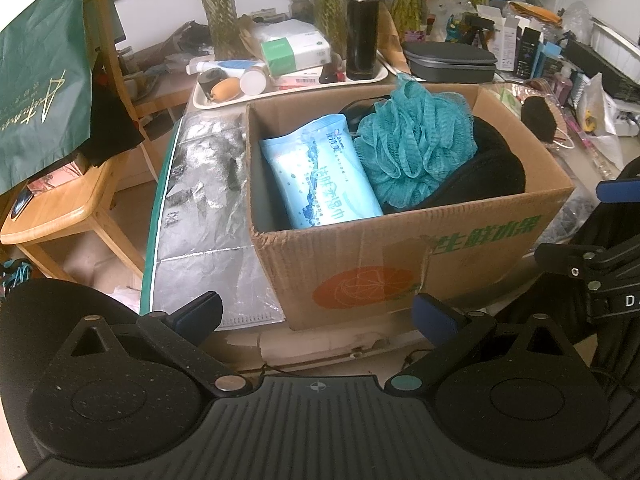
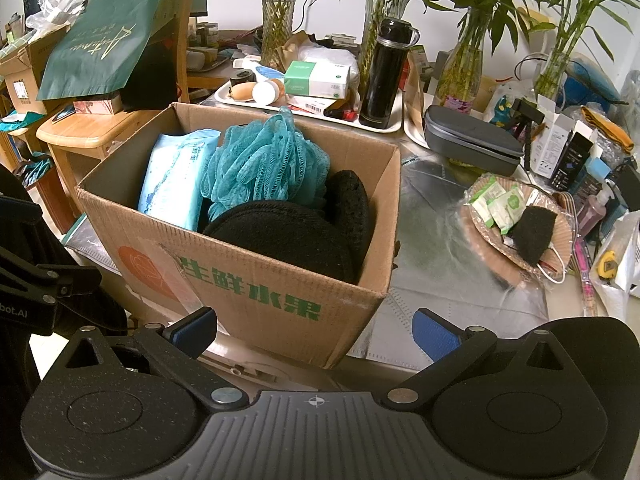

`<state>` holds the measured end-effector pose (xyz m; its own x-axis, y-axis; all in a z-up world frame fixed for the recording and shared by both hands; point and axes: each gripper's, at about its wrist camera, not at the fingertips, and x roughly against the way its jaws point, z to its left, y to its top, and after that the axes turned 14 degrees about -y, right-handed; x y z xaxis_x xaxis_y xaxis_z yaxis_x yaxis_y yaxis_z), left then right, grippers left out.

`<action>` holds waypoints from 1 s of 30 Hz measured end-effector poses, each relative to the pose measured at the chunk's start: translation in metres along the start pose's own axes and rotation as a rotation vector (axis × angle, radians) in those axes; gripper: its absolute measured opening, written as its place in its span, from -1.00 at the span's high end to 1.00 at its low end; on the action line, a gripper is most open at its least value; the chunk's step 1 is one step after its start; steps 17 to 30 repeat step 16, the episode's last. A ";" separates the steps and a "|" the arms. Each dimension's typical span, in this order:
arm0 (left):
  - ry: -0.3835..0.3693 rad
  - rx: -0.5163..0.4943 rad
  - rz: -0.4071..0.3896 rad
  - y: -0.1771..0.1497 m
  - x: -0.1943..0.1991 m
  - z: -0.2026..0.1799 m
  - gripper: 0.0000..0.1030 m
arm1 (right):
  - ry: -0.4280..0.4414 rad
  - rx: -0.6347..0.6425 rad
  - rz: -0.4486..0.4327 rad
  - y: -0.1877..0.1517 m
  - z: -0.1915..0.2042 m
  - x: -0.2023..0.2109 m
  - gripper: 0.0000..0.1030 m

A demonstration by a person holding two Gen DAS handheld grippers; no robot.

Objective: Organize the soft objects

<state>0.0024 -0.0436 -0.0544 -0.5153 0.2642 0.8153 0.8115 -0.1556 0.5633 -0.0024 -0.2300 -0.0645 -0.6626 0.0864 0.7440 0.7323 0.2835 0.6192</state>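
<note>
left gripper [image 1: 318, 314]: fingers spread wide, empty, hanging just short of the box front
right gripper [image 2: 316, 330]: fingers released, empty, at the box's near corner
cardboard box [image 1: 400, 240]: on the foil-covered counter [image 1: 204, 200], top open, green print and orange logo on its front
teal mesh loofah [image 1: 412, 140]: puffy, crumpled, on top inside the box
black fleece item [image 2: 296, 236]: soft, folded, under the loofah
blue wet-wipes pack [image 1: 320, 172]: leaning at the box's left side

The left gripper [image 1: 316, 314] hangs wide open and empty before a cardboard box [image 1: 420, 256] holding a blue wipes pack [image 1: 316, 172], a teal bath pouf [image 1: 416, 140] and black fabric [image 1: 496, 172].
</note>
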 end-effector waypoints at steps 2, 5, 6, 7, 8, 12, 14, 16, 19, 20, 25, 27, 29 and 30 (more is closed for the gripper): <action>0.000 0.002 0.001 0.000 0.000 0.000 -1.00 | 0.000 -0.001 0.000 0.000 0.000 0.000 -1.00; 0.001 0.003 0.003 0.000 0.000 0.000 -1.00 | 0.002 -0.001 -0.001 0.000 0.000 0.000 -1.00; 0.000 0.003 0.003 0.000 0.000 0.001 -1.00 | 0.001 -0.001 -0.001 0.001 0.000 0.000 -1.00; 0.000 0.003 0.003 0.000 0.000 0.001 -1.00 | 0.001 -0.002 0.000 0.000 0.000 0.000 -1.00; 0.000 0.002 0.004 0.000 0.000 0.001 -1.00 | 0.002 -0.002 0.000 0.001 0.000 0.000 -1.00; -0.001 -0.009 -0.004 -0.001 0.001 0.000 -1.00 | 0.001 -0.002 -0.001 0.000 0.000 0.000 -1.00; -0.002 -0.028 -0.024 -0.002 0.003 -0.001 -1.00 | -0.001 -0.002 0.000 0.001 0.000 -0.001 -1.00; 0.000 -0.028 -0.026 -0.001 0.004 -0.002 -1.00 | -0.005 -0.005 0.001 0.000 0.000 -0.001 -1.00; 0.000 -0.028 -0.026 -0.001 0.004 -0.002 -1.00 | -0.005 -0.005 0.001 0.000 0.000 -0.001 -1.00; 0.000 -0.028 -0.026 -0.001 0.004 -0.002 -1.00 | -0.005 -0.005 0.001 0.000 0.000 -0.001 -1.00; 0.000 -0.028 -0.026 -0.001 0.004 -0.002 -1.00 | -0.005 -0.005 0.001 0.000 0.000 -0.001 -1.00; 0.000 -0.028 -0.026 -0.001 0.004 -0.002 -1.00 | -0.005 -0.005 0.001 0.000 0.000 -0.001 -1.00; 0.000 -0.028 -0.026 -0.001 0.004 -0.002 -1.00 | -0.005 -0.005 0.001 0.000 0.000 -0.001 -1.00; 0.000 -0.028 -0.026 -0.001 0.004 -0.002 -1.00 | -0.005 -0.005 0.001 0.000 0.000 -0.001 -1.00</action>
